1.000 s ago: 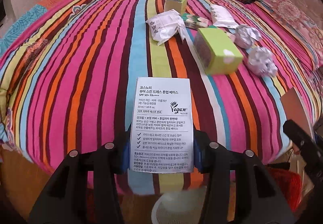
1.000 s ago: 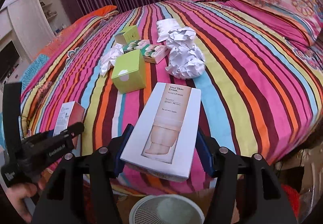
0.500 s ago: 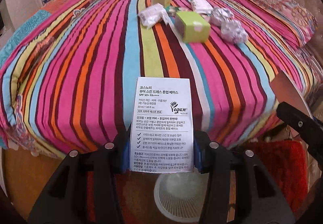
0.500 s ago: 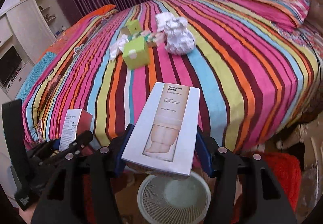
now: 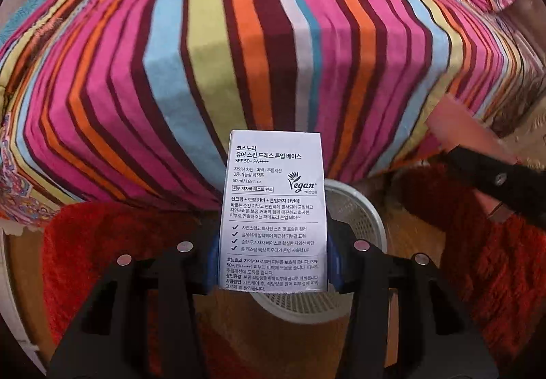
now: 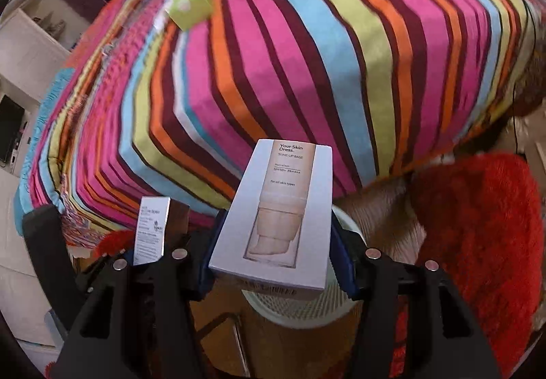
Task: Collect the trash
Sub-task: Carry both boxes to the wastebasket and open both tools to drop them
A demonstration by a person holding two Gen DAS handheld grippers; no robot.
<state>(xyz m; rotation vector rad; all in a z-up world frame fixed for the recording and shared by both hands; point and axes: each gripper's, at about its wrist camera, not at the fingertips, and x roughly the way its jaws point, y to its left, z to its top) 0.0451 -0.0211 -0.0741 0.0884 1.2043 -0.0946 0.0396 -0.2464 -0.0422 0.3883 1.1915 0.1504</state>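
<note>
White cartons sit clamped in left claw (image 5: 273, 263) and right claw (image 6: 276, 259).

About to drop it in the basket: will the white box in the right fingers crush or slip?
The white box looks stiff: flat faces, crisp edges under the fingers. Probably light. Its smooth card could slip.

Left gripper (image 5: 273, 263): pitched steeply downward, jaws clamped on a white box (image 5: 273, 218) with printed text panel facing the camera.
Right gripper (image 6: 276, 263): also angled steeply down, blue pads (image 6: 343, 263) pressed on either side of a white carton (image 6: 276, 215).
Spacing: left gripper sits just beside the right, at its left in the right wrist view.
</note>
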